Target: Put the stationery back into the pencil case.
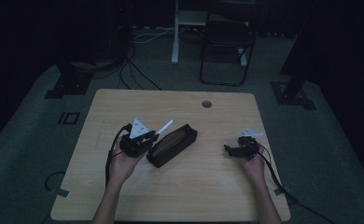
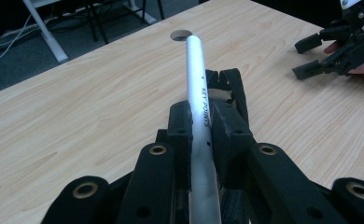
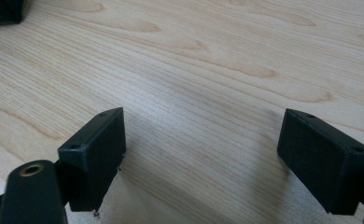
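Our left gripper (image 2: 202,123) clamps a slim white plastic pen (image 2: 196,74) above the black oblong pencil case (image 1: 171,145). Our right gripper (image 3: 203,158) rests with jaws wide apart over the pale wooden table (image 3: 208,60)

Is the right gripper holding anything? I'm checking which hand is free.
No: the right gripper has its jaws wide apart over bare table.

1. High view is very dim; the room beyond the bench (image 1: 171,196) sinks into black.
2. Both tool views are brighter and evenly lit.
3. Soft shadows lie under the right tool (image 3: 203,154).
4. Nearest tool parts look blurred.
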